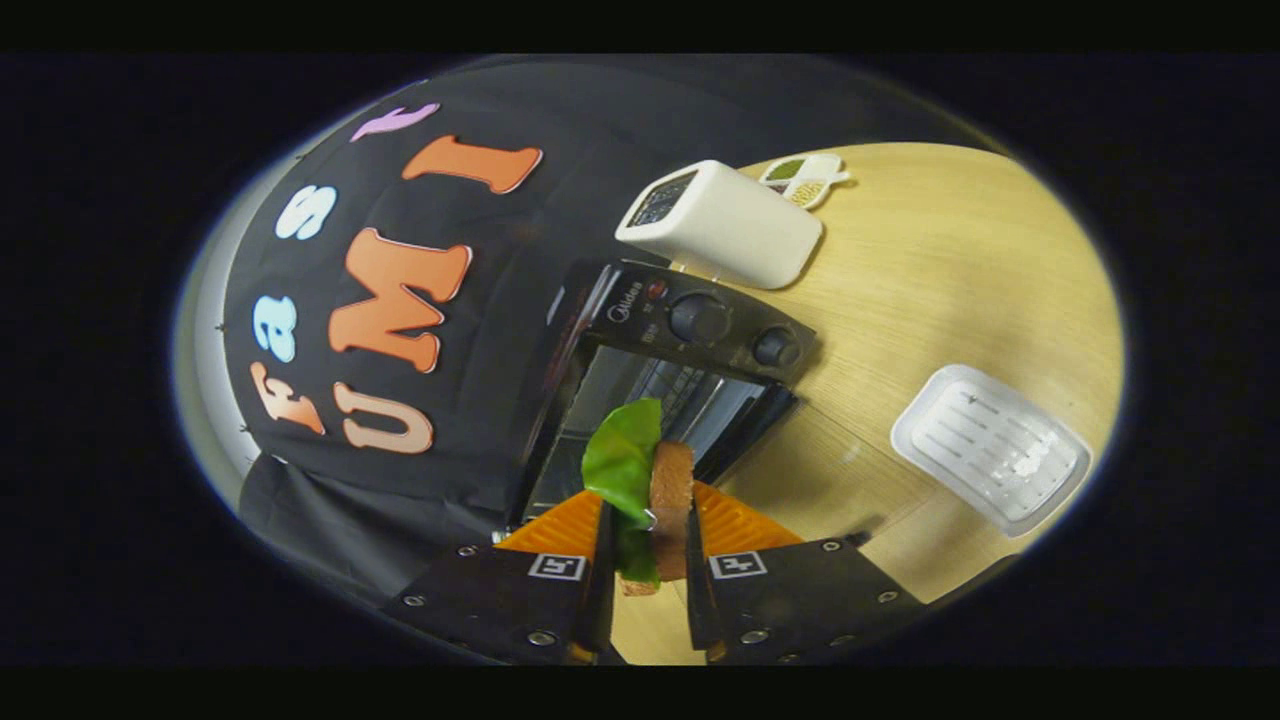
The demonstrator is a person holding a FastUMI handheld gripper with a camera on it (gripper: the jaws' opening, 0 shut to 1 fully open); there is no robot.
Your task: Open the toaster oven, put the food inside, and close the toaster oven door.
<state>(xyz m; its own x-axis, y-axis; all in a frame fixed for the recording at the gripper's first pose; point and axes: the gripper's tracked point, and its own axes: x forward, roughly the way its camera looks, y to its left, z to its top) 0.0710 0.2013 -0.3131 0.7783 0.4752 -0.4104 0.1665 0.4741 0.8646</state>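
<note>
**Sandwich held before the open toaster oven**

We see the gripper (pixel 648 545) clamped on the sandwich (pixel 668 500), both fingers pressing its sides; a slice of brown bread stands upright between them with a green lettuce leaf (pixel 622 460) sticking out ahead. Just beyond the fingers sits the black toaster oven (pixel 690 320) on the wooden table (pixel 950 280), its door (pixel 750 425) let down and the rack inside visible. Two knobs line its control panel. Touching or just behind the oven stands a white box-shaped appliance (pixel 725 225). A white plastic tray (pixel 990 445) lies apart on the table, and a small divided dish (pixel 803 178) sits near the table's far edge
</note>
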